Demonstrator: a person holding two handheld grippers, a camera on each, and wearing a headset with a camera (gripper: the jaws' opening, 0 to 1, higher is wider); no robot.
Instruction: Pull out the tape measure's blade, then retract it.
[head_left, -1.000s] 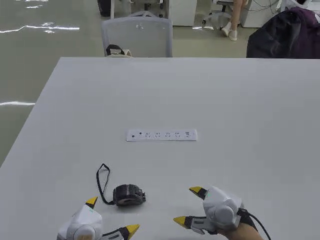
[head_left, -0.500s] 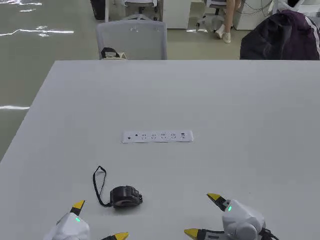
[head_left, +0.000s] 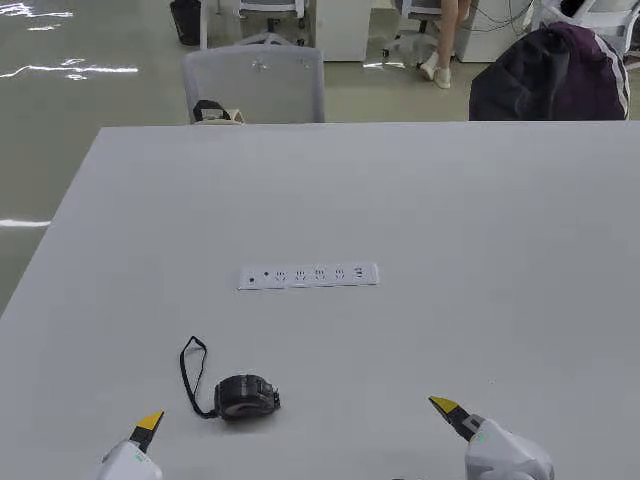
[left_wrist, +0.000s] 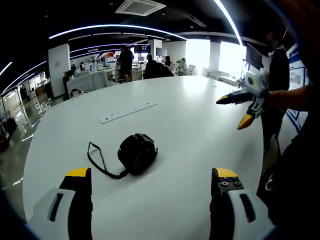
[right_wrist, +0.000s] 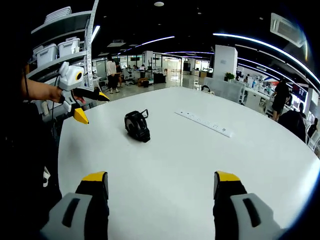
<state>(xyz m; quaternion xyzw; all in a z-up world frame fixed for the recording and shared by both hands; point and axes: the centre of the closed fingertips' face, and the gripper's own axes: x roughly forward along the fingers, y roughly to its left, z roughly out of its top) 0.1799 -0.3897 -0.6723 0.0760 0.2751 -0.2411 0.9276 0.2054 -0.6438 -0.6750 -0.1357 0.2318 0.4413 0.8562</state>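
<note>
A black tape measure (head_left: 245, 396) with a black wrist loop (head_left: 190, 365) lies on the white table (head_left: 450, 220), blade fully inside. My left gripper (left_wrist: 151, 173) stands open, just short of the tape measure (left_wrist: 137, 152) and apart from it. My right gripper (right_wrist: 160, 177) is open too, farther to the right, with the tape measure (right_wrist: 137, 125) well ahead of it. In the head view one yellow fingertip (head_left: 148, 422) of the left gripper and one fingertip (head_left: 445, 407) of the right show at the bottom edge.
A white power strip (head_left: 308, 275) lies flat beyond the tape measure. A grey chair (head_left: 253, 85) stands at the table's far edge, and a dark bag (head_left: 545, 75) sits at the far right corner. People are in the room behind.
Both grippers have drawn back toward me and spread apart, now lower in the head view. The tape measure has stayed where it was next to the power strip.
</note>
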